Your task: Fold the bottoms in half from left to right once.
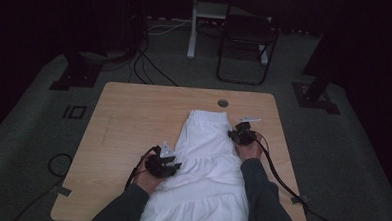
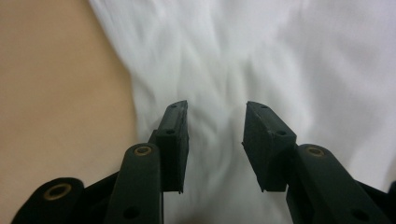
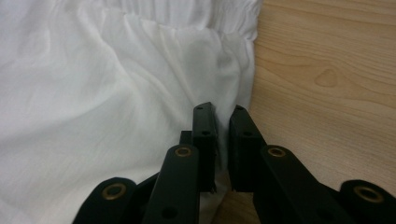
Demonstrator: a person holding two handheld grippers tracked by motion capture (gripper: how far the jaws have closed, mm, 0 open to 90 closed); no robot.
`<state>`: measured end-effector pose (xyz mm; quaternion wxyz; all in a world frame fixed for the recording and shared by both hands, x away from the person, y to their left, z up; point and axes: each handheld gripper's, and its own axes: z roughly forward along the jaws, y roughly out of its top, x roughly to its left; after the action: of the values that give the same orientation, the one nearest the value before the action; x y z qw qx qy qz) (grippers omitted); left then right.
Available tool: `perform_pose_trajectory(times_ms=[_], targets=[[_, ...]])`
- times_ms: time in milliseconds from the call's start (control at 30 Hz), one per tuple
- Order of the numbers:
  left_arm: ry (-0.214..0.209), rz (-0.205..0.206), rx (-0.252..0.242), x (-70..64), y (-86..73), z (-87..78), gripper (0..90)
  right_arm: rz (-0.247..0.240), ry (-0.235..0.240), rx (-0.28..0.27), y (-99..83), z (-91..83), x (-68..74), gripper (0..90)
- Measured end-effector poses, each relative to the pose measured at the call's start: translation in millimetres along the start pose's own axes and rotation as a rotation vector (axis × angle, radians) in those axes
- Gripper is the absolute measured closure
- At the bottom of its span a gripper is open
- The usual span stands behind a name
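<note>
White tiered skirt (image 1: 207, 161) spread lengthwise on the wooden tabletop (image 1: 133, 123), its gathered waistband (image 1: 208, 116) toward the far edge and its hem running off the near edge. Both forearms, in dark sleeves (image 1: 260, 198), enter from the near side and flank the garment. The left gripper (image 1: 171, 165) rests at the skirt's left edge about midway along, angled inward over the cloth; in the left gripper view its jaws stand apart above wrinkled white fabric (image 2: 224, 84), with nothing between them. The right gripper (image 1: 234, 134) sits at the skirt's right edge just below the waistband, the right hand (image 1: 249, 149) behind it; in the right gripper view its jaws are nearly together, pinching the fabric edge (image 3: 243, 70) beside bare wood.
</note>
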<state>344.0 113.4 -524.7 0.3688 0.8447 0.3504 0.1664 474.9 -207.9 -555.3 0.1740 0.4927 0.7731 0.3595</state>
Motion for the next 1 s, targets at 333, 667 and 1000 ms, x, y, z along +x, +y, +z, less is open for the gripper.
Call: perform_pose_trajectory(times_ms=[333, 667, 1000], targets=[[0.058, -0.013, 0.031, 32.4, 46.2, 76.9, 57.0, -0.005, -0.036, 0.008, 2.4, 1.8, 5.5, 83.4], [0.054, -0.04, -0.022, 15.2, 10.1, 65.5, 53.8, -0.024, -0.016, 0.007, -16.3, -13.9, 20.7, 85.2], [0.029, 0.005, -0.026, -19.3, -22.7, 32.5, 54.8, -0.055, 0.118, 0.086, -46.3, -51.5, 42.9, 66.9]])
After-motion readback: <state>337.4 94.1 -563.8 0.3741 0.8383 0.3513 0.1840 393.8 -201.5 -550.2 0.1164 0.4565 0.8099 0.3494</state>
